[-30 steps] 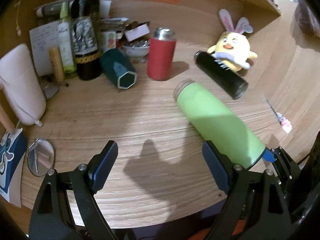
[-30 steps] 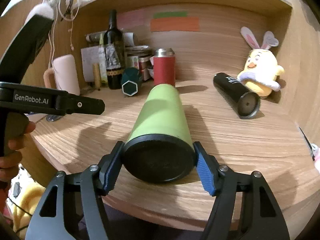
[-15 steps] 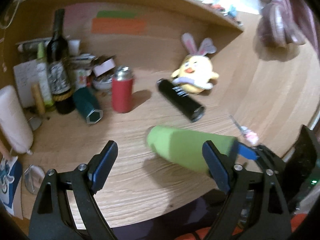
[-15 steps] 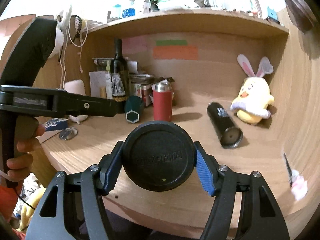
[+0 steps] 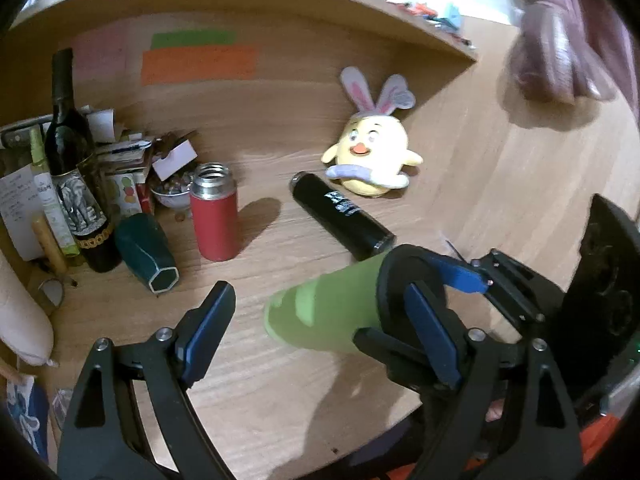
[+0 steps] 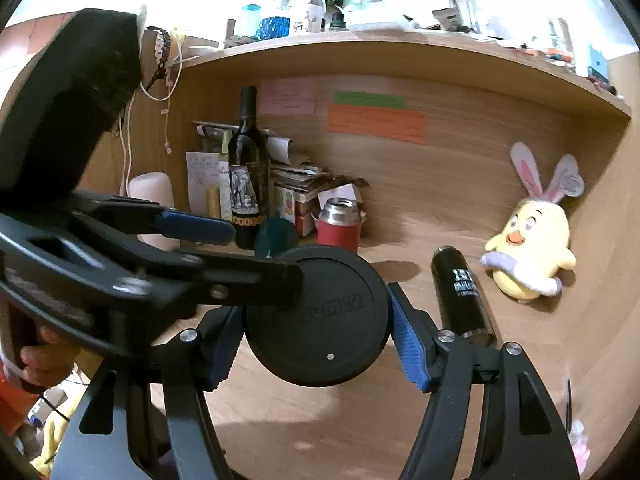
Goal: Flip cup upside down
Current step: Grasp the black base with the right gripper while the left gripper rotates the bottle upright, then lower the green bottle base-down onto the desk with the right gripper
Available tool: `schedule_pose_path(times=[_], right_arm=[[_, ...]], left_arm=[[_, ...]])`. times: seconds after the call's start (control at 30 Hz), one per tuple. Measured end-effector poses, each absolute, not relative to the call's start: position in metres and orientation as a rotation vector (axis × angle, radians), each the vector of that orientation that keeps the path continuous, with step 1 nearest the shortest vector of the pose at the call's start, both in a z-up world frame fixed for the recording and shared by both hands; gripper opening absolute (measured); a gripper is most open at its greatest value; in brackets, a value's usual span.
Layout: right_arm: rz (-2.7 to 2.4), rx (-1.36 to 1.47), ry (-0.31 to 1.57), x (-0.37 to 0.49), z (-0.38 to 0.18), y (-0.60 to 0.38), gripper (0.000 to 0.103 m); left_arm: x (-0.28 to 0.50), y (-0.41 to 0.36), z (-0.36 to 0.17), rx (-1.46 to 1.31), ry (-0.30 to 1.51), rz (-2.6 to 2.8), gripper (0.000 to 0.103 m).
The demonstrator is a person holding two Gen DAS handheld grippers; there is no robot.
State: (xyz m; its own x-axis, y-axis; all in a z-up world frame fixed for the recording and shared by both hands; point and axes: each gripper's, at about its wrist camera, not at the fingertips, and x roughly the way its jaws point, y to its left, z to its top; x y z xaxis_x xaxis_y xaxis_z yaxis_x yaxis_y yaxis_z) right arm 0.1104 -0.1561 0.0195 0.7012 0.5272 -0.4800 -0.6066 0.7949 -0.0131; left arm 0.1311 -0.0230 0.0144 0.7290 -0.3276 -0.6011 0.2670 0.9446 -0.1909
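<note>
The right gripper (image 6: 316,340) jaws clamp the black base of the green cup (image 5: 328,312), held level above the wooden bench (image 5: 280,392); the left gripper (image 5: 316,340) jaws gape wide around it. Beyond stand a red flask (image 5: 214,216), a wine bottle (image 5: 74,168), a plush chick (image 6: 528,252) and a cluttered shelf (image 6: 400,40)

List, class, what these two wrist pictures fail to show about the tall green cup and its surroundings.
- Tall green cup: open mouth blurred, left wrist view; body hidden behind its black base, right wrist view.
- Dark green hexagonal cup: mostly hidden by the base, right wrist view.
- Orange paper note: writing too small.
- Right claw: clamps the base.
</note>
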Motion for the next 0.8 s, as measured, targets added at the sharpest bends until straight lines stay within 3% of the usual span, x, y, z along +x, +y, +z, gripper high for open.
schedule_pose_path(times=[0.8], right_arm=[[0.679,-0.171,0.523,0.183,0.024,-0.121,0.064]], left_arm=[[0.202,0.013,0.024,-0.142,0.675,-0.230,0.089]])
